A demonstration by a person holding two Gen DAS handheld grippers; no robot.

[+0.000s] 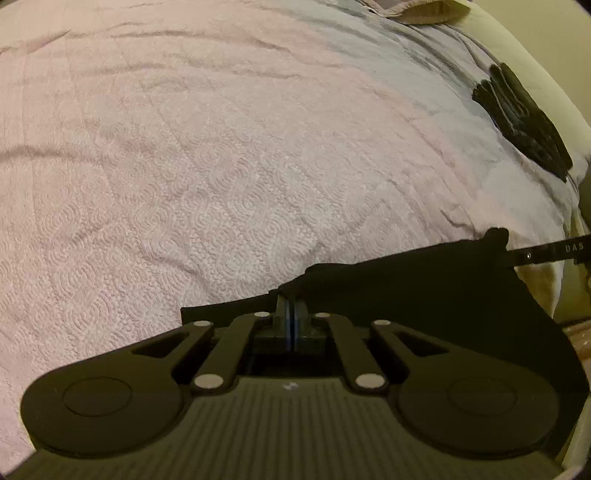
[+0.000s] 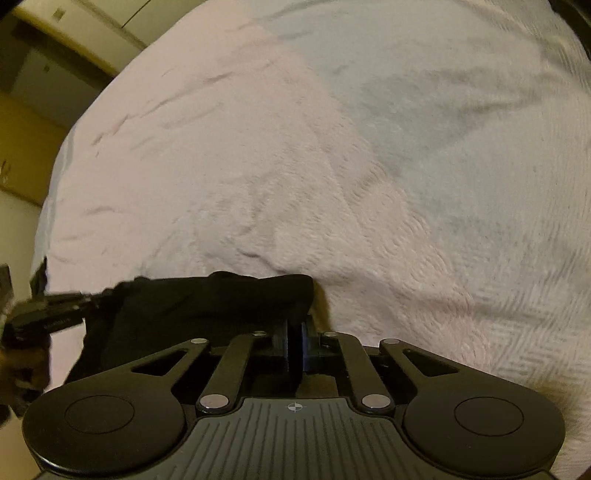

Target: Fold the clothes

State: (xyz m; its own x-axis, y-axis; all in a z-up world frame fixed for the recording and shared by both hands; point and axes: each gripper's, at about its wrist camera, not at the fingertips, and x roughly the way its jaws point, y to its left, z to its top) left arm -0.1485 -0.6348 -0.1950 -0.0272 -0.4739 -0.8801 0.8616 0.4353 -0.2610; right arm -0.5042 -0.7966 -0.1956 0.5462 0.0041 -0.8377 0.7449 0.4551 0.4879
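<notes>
A black garment (image 1: 424,280) lies stretched along the near edge of a bed, pulled between the two grippers. In the left wrist view it runs from the left gripper (image 1: 291,306) off to the right, where the tip of the other gripper pinches its far corner. The left gripper's fingers are pressed together with a fold of the black cloth caught between the blue pads. In the right wrist view the same garment (image 2: 207,299) spreads leftward from the right gripper (image 2: 295,336), whose fingers are likewise closed tight on a bunched edge of the cloth; at the left edge of that view the other gripper holds the opposite end.

Under the garment is a pale pink bedspread (image 1: 207,177) with a quilted, scalloped texture, lightly creased, with long shallow wrinkles toward the far side. It covers nearly the whole bed in both views (image 2: 332,166). A second pile of dark clothes (image 1: 522,118) sits on the far right part of the bedspread, well apart from the held garment. At the far end, a pillow (image 1: 424,11) shows at the top edge of the left wrist view.

Beyond the bed, cream-coloured walls (image 1: 546,44) close the room on the right, and pale cupboard doors (image 2: 48,48) stand past the bed's far left side in dim, yellowish light.
</notes>
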